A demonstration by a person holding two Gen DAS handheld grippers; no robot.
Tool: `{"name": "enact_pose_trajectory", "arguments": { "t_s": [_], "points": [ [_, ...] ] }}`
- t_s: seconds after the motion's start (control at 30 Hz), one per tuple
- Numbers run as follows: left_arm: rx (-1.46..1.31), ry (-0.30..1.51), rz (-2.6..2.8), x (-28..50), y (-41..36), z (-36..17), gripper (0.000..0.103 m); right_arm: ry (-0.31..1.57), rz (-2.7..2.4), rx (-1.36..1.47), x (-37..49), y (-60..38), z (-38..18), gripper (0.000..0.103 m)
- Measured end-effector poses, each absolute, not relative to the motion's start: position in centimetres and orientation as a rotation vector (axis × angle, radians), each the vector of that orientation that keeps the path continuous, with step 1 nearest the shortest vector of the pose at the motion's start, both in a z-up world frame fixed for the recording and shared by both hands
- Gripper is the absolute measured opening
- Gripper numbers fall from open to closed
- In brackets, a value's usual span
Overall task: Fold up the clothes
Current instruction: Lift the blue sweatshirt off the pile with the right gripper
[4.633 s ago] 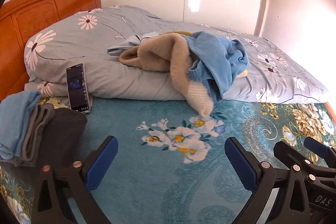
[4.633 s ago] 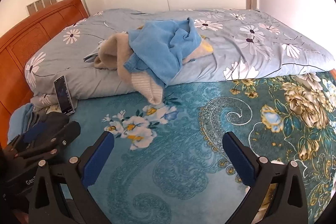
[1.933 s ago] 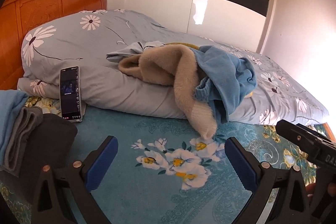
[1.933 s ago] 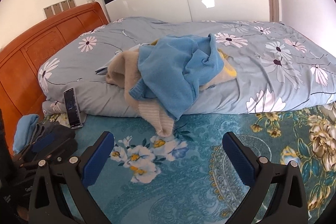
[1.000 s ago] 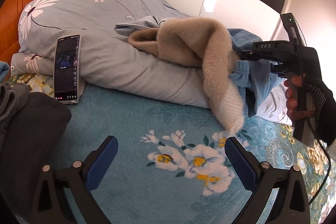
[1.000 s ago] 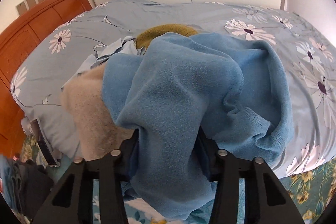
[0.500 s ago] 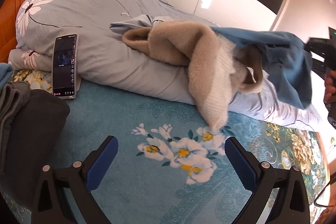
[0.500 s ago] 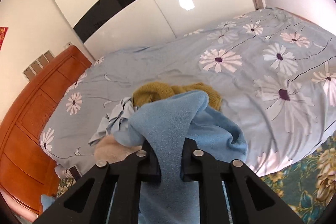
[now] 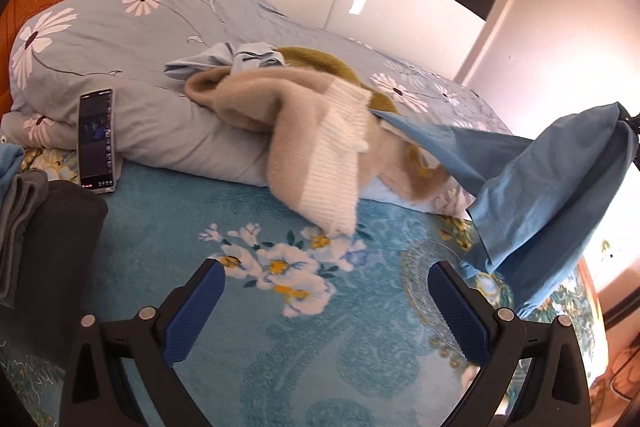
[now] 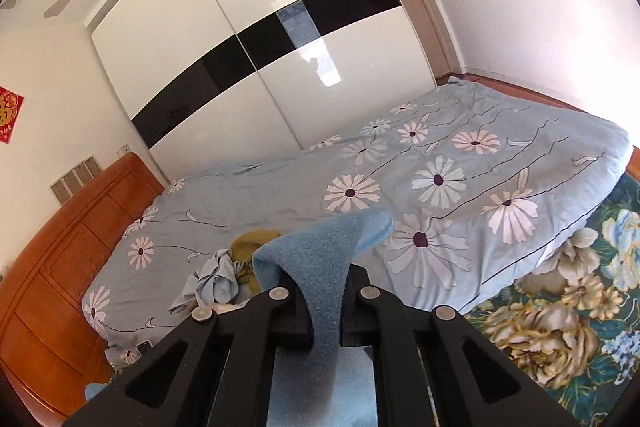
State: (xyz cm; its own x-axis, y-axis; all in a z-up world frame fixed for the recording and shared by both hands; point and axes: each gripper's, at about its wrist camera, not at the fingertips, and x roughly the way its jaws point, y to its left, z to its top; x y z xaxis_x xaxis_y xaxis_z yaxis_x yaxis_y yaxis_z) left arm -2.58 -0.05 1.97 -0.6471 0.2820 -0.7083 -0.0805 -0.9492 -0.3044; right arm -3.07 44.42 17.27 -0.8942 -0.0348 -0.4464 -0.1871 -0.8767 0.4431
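Observation:
My right gripper (image 10: 322, 291) is shut on a blue fleece garment (image 10: 320, 259) and holds it lifted; in the left wrist view the garment (image 9: 540, 195) hangs at the right, one end still trailing to the pile. A beige fuzzy sweater (image 9: 304, 131), an olive garment (image 9: 320, 61) and a pale blue shirt (image 9: 224, 59) lie heaped on the grey floral duvet (image 9: 120, 39). My left gripper (image 9: 326, 311) is open and empty, low over the teal floral bedspread (image 9: 280, 347), in front of the pile.
A phone (image 9: 96, 141) leans against the duvet at the left. Folded dark, grey and blue clothes (image 9: 36, 227) are stacked at the left edge. An orange wooden headboard (image 10: 60, 267) and white wardrobe doors (image 10: 260, 47) stand behind the bed.
My right gripper closed on the blue garment and lifted it up and to the right off the pile, uncovering the olive garment. The beige sweater shifted slightly. My left gripper stayed open.

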Motion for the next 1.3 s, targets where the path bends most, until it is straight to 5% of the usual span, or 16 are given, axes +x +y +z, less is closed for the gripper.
{"name": "enact_pose_trajectory", "arguments": {
  "t_s": [0.53, 0.73, 1.3],
  "points": [
    [-1.212, -0.348, 2.594, 0.0, 1.3, 3.5, 0.103, 0.676, 2.741, -0.195, 11.6, 50.9, 27.6, 0.006],
    [-1.225, -0.357, 2.587, 0.0, 1.3, 3.3, 0.103, 0.597, 2.729, -0.223, 13.0, 50.3, 28.5, 0.006],
    [-1.312, -0.383, 2.693, -5.9, -3.5, 0.2, 0.103, 0.465, 2.700, -1.645, 0.4, 33.3, -3.3, 0.009]
  ]
}}
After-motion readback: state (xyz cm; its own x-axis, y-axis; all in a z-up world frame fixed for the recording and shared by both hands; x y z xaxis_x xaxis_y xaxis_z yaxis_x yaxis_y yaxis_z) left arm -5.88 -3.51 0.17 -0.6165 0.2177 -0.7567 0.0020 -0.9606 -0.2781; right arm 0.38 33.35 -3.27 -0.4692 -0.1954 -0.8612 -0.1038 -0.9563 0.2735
